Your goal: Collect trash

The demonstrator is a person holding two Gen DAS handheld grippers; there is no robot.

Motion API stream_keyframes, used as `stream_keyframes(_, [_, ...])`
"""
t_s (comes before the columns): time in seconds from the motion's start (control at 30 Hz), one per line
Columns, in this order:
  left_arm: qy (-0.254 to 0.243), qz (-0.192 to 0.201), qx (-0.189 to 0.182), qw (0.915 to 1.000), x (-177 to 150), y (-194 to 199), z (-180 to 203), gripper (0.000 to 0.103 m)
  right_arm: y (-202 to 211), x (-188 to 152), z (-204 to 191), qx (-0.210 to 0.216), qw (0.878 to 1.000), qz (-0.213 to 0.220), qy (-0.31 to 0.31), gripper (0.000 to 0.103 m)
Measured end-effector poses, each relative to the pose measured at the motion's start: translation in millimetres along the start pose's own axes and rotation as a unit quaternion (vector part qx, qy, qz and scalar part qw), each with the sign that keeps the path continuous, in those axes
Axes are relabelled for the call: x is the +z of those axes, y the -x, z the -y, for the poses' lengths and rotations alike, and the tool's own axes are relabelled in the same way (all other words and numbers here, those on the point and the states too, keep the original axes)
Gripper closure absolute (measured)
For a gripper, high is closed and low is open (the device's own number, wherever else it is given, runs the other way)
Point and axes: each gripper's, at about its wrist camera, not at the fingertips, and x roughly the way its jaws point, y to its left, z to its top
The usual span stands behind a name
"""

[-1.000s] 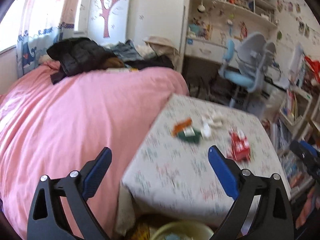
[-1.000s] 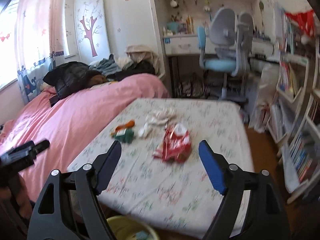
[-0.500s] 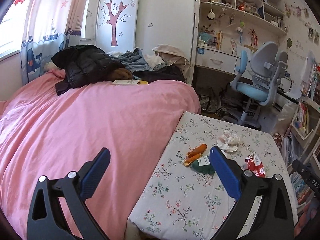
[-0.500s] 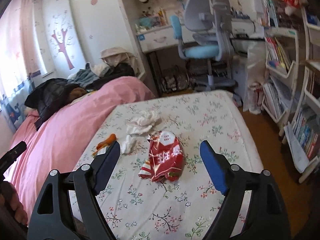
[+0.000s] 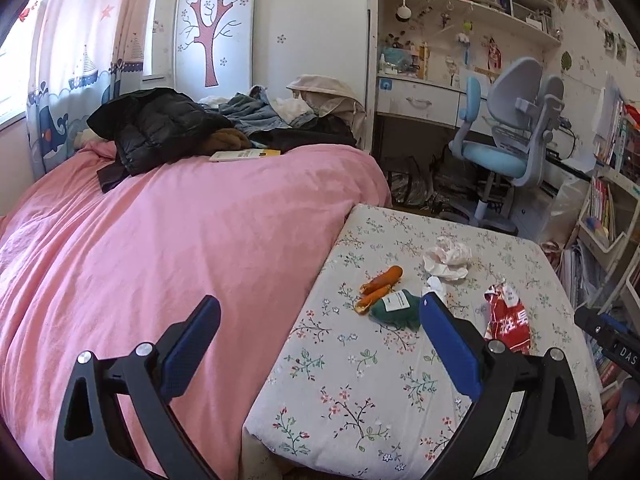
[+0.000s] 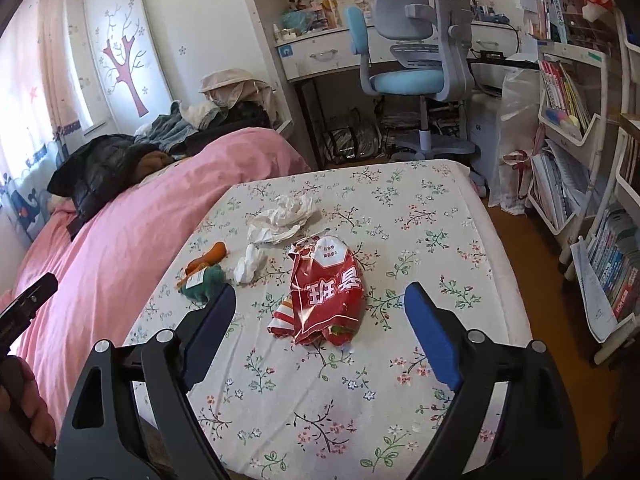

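One crumpled red foil snack bag (image 6: 326, 286) lies on the floral-covered table (image 6: 420, 216) between the right gripper's (image 6: 318, 314) just-widened, empty jaws; the left gripper (image 5: 320, 320) gapes empty beside two orange wrappers (image 5: 380, 284).

Both grippers held forward and tilted down, jaws wide apart.

The left gripper (image 5: 318, 322) fills the lower part of its own view, its blue-padded fingers (image 5: 192, 344) spread toward the lower left and lower right with nothing clamped between them. The right gripper (image 6: 320, 308) sits the same way in its view; its jaws have just been opening a little further, and no pad presses on anything. At the lower left edge of the right wrist view, a hand (image 6: 24, 404) grips the dark body of the left gripper.
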Motion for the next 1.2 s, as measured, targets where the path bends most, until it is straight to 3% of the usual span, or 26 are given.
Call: stream_keyframes(1.2, [-0.04,-0.032,0.006,0.9987,-11,-11,16,0.008,0,-3,13,-0.006,1.0,-0.015,-0.014,0.02])
